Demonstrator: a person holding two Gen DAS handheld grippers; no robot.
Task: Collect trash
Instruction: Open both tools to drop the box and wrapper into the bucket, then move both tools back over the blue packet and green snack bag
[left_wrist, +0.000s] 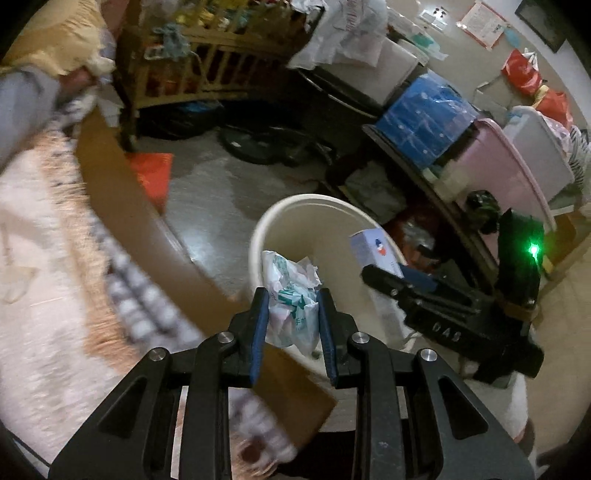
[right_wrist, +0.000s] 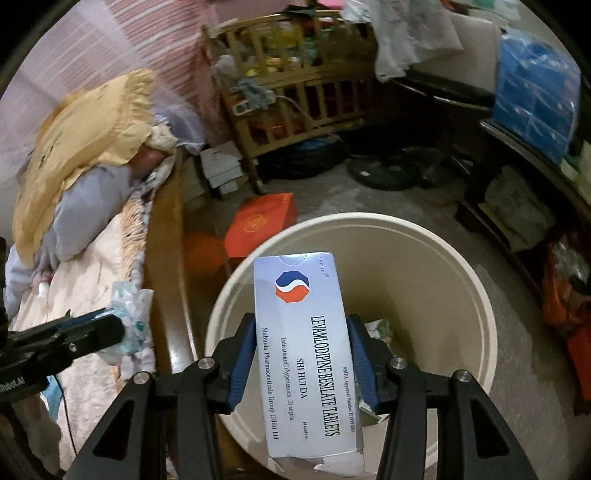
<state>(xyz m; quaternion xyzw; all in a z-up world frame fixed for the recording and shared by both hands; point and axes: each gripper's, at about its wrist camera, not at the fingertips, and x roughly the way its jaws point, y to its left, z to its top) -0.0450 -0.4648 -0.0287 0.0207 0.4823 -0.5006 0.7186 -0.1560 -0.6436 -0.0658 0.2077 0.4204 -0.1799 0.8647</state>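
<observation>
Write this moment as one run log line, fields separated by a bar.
left gripper: shut on crumpled wrapper | right gripper: shut on tablet box | both over bin | nothing released yet

dim room: wooden crib (right_wrist: 295, 92), bed (right_wrist: 92, 288), grey floor (left_wrist: 214, 206).

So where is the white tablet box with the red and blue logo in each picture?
Left wrist view: the white cardboard tablet box is right of centre, held by the right gripper over the bin.
Right wrist view: the box fills the bottom centre, clamped between the blue pads.
Shared landmark: the round cream plastic bin.
</observation>
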